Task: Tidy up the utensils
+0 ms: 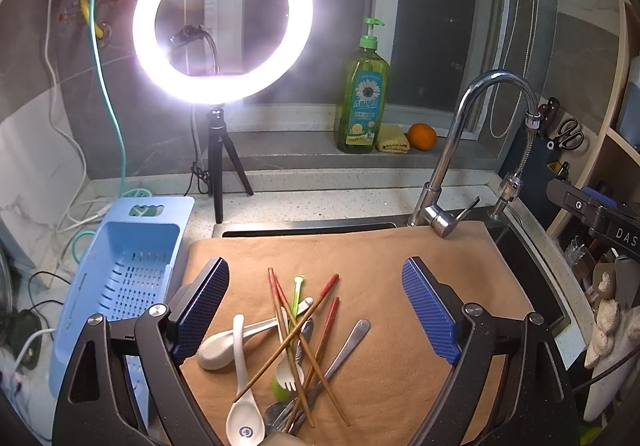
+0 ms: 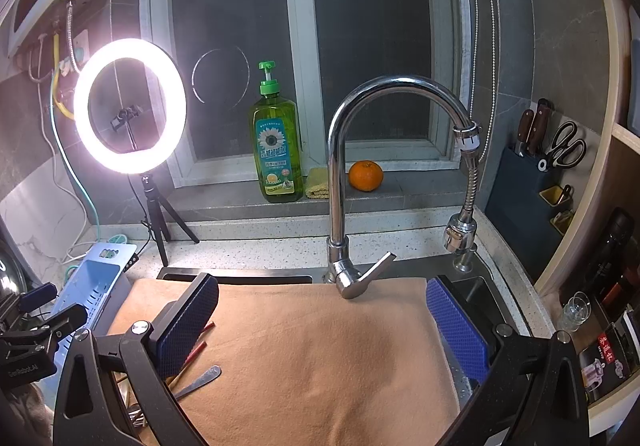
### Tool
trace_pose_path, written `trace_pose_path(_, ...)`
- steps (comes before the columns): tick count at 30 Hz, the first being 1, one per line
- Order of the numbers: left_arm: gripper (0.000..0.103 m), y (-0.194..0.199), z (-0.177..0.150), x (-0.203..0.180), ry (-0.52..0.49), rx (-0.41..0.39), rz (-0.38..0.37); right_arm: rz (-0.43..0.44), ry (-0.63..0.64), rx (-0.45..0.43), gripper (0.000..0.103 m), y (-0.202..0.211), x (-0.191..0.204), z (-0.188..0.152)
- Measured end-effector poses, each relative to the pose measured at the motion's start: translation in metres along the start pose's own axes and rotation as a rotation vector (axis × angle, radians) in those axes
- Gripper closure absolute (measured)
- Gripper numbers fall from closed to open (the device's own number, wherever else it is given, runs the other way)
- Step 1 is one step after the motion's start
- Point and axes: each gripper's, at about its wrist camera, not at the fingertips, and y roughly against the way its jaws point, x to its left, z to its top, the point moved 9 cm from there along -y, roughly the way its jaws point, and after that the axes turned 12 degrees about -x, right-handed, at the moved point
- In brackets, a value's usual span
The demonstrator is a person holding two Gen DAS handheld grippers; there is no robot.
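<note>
A pile of utensils lies on the tan cloth [image 1: 400,278] over the sink: red-tipped wooden chopsticks [image 1: 304,330], white ceramic spoons [image 1: 224,346], a metal spoon [image 1: 348,342], a white plastic fork [image 1: 286,362] and a green utensil [image 1: 295,294]. My left gripper [image 1: 316,274] is open and empty, hovering above the pile. The blue slotted basket [image 1: 128,266] stands left of the cloth. My right gripper [image 2: 322,302] is open and empty over the bare right part of the cloth [image 2: 320,358]; the chopstick tips [image 2: 198,350] and a metal handle [image 2: 200,378] show behind its left finger.
A chrome faucet [image 2: 340,182] rises behind the cloth. A ring light on a tripod [image 1: 222,18] stands at the back left. A green soap bottle [image 1: 364,98], a yellow cloth and an orange [image 1: 422,136] sit on the sill. A knife block with scissors [image 2: 552,150] is at the right.
</note>
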Motion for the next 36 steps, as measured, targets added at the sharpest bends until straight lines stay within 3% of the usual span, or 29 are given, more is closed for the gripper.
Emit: trace_pose_path(36, 0.014, 0.0036, -0.0064, 0.0003, -0.005, 0.016, 0.008, 0.015, -0.003, 0.026, 0.0, -0.0029, 0.0095, -0.0073)
